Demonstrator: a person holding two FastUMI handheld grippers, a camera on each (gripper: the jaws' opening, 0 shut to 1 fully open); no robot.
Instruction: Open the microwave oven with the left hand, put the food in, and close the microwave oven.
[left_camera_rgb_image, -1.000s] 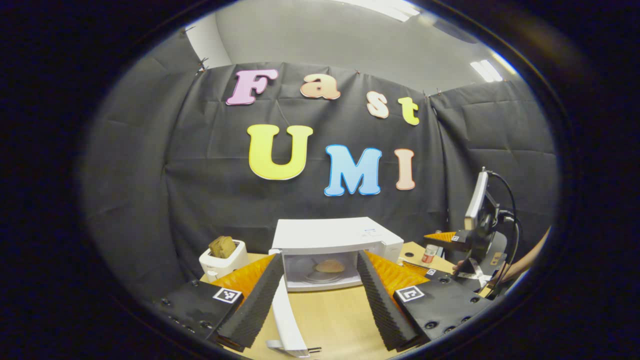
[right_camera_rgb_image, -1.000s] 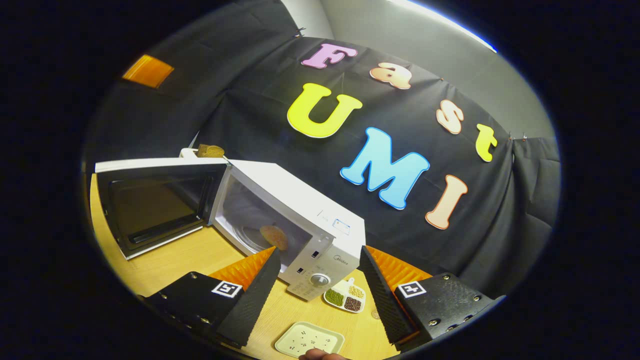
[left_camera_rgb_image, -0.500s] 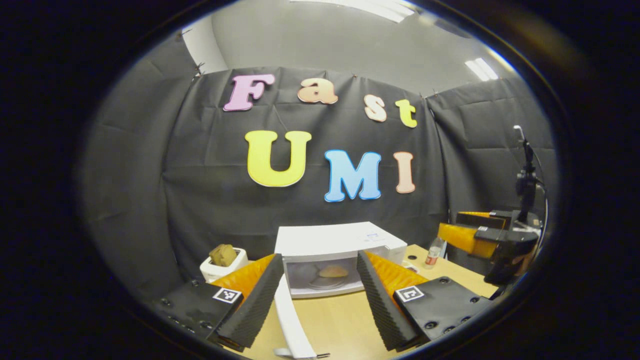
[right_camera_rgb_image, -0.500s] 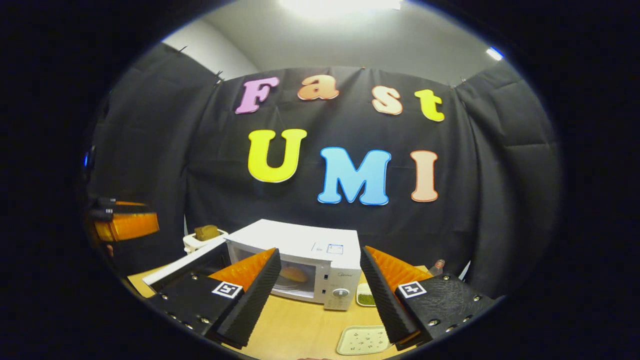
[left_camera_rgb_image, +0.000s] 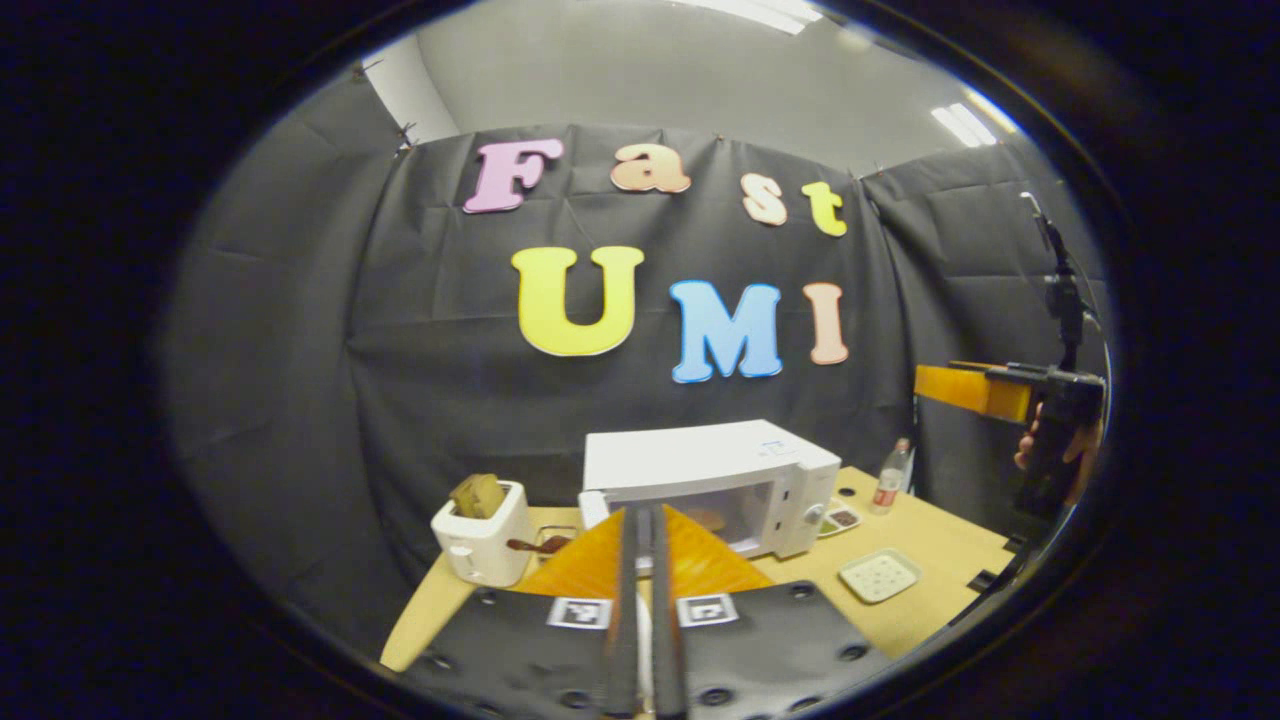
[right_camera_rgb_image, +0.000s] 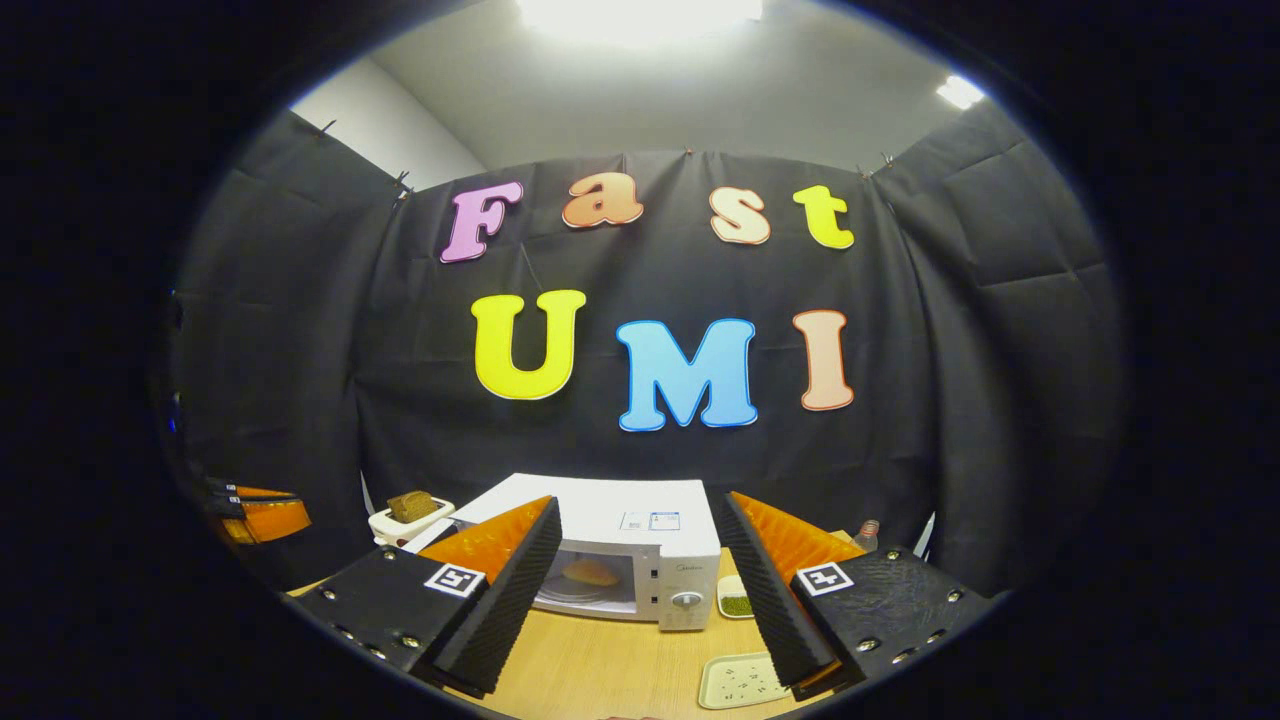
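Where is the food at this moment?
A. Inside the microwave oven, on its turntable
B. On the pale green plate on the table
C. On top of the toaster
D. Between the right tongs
A: the round brown food sits inside the white microwave oven, far from the open right tongs.

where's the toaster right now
In the left gripper view the white toaster stands at the left end of the wooden table, just left of the microwave, with a slice of bread sticking out of its top.

A white toaster (left_camera_rgb_image: 482, 547) holds bread, a pale tray (left_camera_rgb_image: 879, 575) lies on the table (left_camera_rgb_image: 940, 540), and a bottle (left_camera_rgb_image: 893, 490) perhaps stands behind.
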